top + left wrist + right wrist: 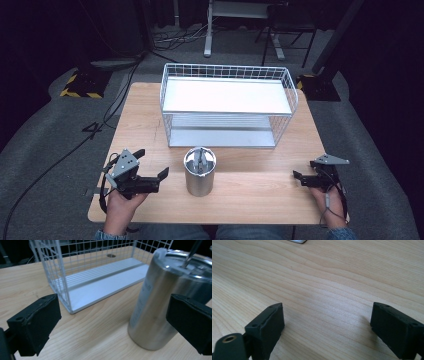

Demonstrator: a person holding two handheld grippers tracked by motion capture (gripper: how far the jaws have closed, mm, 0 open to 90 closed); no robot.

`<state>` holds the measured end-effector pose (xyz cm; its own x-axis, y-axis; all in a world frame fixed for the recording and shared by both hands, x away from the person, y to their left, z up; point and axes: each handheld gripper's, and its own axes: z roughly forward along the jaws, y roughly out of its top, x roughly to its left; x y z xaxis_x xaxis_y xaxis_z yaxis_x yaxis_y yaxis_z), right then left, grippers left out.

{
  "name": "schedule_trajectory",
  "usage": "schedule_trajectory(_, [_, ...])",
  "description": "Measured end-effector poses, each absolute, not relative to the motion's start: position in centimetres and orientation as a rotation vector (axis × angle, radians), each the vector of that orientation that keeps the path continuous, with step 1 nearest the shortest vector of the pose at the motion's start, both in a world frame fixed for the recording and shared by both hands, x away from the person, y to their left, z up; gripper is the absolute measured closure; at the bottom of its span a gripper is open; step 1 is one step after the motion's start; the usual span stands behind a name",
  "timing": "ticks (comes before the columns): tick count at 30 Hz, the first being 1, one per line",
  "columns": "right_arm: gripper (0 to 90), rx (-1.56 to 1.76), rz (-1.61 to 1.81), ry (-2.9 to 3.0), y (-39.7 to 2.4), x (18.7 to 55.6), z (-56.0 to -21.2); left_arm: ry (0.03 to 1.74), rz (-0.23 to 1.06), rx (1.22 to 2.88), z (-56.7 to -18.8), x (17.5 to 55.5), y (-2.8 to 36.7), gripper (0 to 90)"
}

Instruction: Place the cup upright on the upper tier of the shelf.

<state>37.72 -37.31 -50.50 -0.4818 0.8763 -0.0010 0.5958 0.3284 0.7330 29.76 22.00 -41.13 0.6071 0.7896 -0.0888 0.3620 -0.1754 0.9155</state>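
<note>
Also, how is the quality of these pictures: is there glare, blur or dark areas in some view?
High view: the top shelf of the wire rack is almost washed out white, while the room around the table is very dark. Left gripper view: glare on the lid of the steel cup, and the near jaws look soft. Right gripper view: even light, sharp wood grain, a faint shadow beside each jaw.

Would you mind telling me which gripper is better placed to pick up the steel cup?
The left gripper, probably: it is open right beside the steel cup, which sits partly between its jaws. The right gripper faces bare table, farther away.
</note>
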Motion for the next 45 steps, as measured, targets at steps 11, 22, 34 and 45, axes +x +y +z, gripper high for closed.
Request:
schedule_trajectory(11, [12.5,1.301,0.959,2.201,-37.3,37.7,-50.5,0.855,0.479,1.781,-40.2,29.9,19.9,0.2])
schedule_trajectory(22, [12.4,1.308,0.956,2.19,-37.2,37.8,-50.5,0.773,0.423,1.779,-40.0,30.3,17.2,0.0])
schedule_trajectory(34, [12.5,1.308,0.956,2.19,-37.2,37.8,-50.5,0.703,0.361,1.793,-40.4,30.7,15.0,0.0])
schedule_trajectory(45, [12.5,1.307,0.955,2.19,-37.2,37.8,-50.5,0.684,0.334,1.786,-41.2,30.9,14.2,0.0])
